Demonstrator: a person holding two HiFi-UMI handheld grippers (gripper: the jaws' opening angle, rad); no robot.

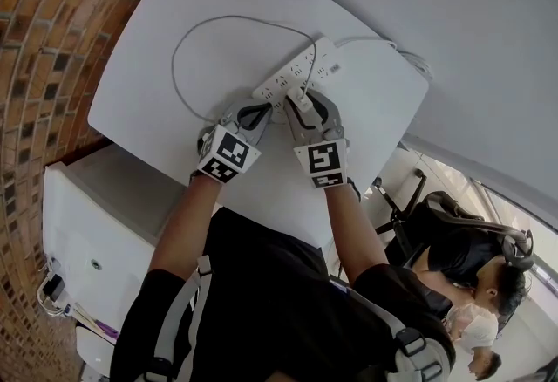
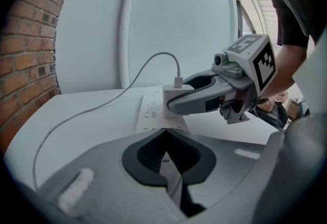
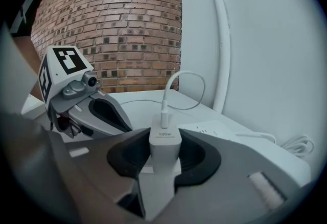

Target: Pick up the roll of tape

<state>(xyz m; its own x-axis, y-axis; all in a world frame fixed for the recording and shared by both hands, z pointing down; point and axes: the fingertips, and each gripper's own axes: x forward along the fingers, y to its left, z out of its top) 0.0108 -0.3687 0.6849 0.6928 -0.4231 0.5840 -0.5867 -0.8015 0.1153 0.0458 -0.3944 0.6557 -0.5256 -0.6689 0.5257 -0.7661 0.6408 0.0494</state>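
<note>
Brick wall [image 1: 52,23] far out to the left of both tools. A thin grey cable [image 1: 187,40] loops over the white counter [image 1: 148,101] ahead of the left tool [image 1: 251,116] and runs back to the charger. Left tool is clenched, tips together with nothing between them, nose down at the near end of the white power strip [image 1: 292,75]. Contact with the strip can't be confirmed; it looks placed to pin the strip down. Just right of it, nearly side by side, the right tool [image 1: 305,105] is grasping the white charger [image 3: 165,141], pads pressed on both sides of its body. The charger stands upright and looks plugged into the strip, cable leaving from its top. Likely reason for the pairing: one tool steadies the strip while the other holds the plug for pulling or seating. The roll of tape shows in no view, neither on the counter nor near either tool, so the named pick-up isn't under way here.
</note>
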